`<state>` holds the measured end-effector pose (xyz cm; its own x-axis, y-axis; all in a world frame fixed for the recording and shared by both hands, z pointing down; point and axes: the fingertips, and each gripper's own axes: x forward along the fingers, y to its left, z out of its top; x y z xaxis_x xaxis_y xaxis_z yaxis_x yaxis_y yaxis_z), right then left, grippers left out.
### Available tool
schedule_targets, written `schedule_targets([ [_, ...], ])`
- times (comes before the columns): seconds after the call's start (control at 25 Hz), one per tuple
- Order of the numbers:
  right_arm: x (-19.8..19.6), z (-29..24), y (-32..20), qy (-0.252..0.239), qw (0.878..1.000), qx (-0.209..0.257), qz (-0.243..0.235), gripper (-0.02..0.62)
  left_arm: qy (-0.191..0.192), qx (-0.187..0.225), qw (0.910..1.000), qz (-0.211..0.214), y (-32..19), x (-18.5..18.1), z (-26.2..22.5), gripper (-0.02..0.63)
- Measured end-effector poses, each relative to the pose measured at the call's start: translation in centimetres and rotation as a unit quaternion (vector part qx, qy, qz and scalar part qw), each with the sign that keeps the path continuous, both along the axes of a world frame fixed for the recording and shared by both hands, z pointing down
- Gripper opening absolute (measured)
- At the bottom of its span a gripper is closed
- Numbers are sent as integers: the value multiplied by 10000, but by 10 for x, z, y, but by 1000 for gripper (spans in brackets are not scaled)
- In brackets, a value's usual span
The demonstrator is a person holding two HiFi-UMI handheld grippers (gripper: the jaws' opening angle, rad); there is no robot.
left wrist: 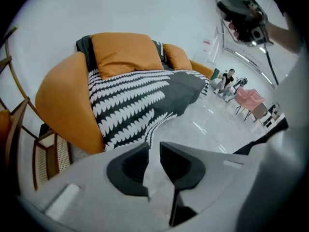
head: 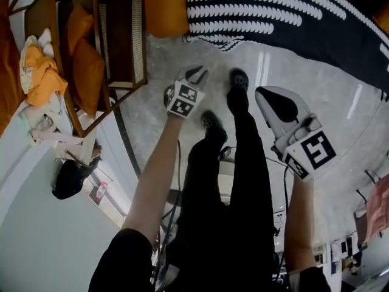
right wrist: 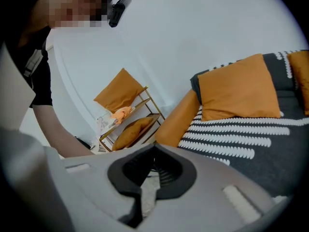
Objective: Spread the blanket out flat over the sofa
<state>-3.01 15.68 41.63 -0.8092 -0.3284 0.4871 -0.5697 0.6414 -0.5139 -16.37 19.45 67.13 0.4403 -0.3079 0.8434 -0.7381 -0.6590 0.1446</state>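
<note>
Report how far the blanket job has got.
Done: the blanket lies spread across the sofa, its edge hanging over the front. In hand: nothing; the left hand-held gripper is open and empty, the right hand-held gripper shut, empty. Left: perhaps smoothing that uneven edge.

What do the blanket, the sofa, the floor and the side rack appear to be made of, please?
Blanket: soft woven or knitted fabric, matte; it drapes and folds over the seat edge.
Sofa: orange upholstery cloth, matte, smoothly padded.
Floor: probably polished stone or tile; grey mottling and bright light reflections.
Rack: brown wood frame with a pale, woven, cane-like panel.
</note>
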Motion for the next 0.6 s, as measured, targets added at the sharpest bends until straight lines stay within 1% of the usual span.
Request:
schedule_targets([
  [0.08,15,-16,-4,20,9998,-36,181,2,92,-25,9998,-161,0,9,-31,77],
  [0.2,35,-42,-9,14,9992,-20,393,3,133,-3,9997,-214,0,23,-74,72],
  [0.36,54,-78,-20,-2,9987,171,484,3,284,240,9991,-197,-19,44,-134,60],
  [0.48,68,-106,-18,-13,9983,198,543,2,381,413,9983,-168,-25,61,-184,54],
  [0.6,77,-127,-22,-111,9971,301,693,2,488,739,9960,-108,-43,75,-233,48],
])
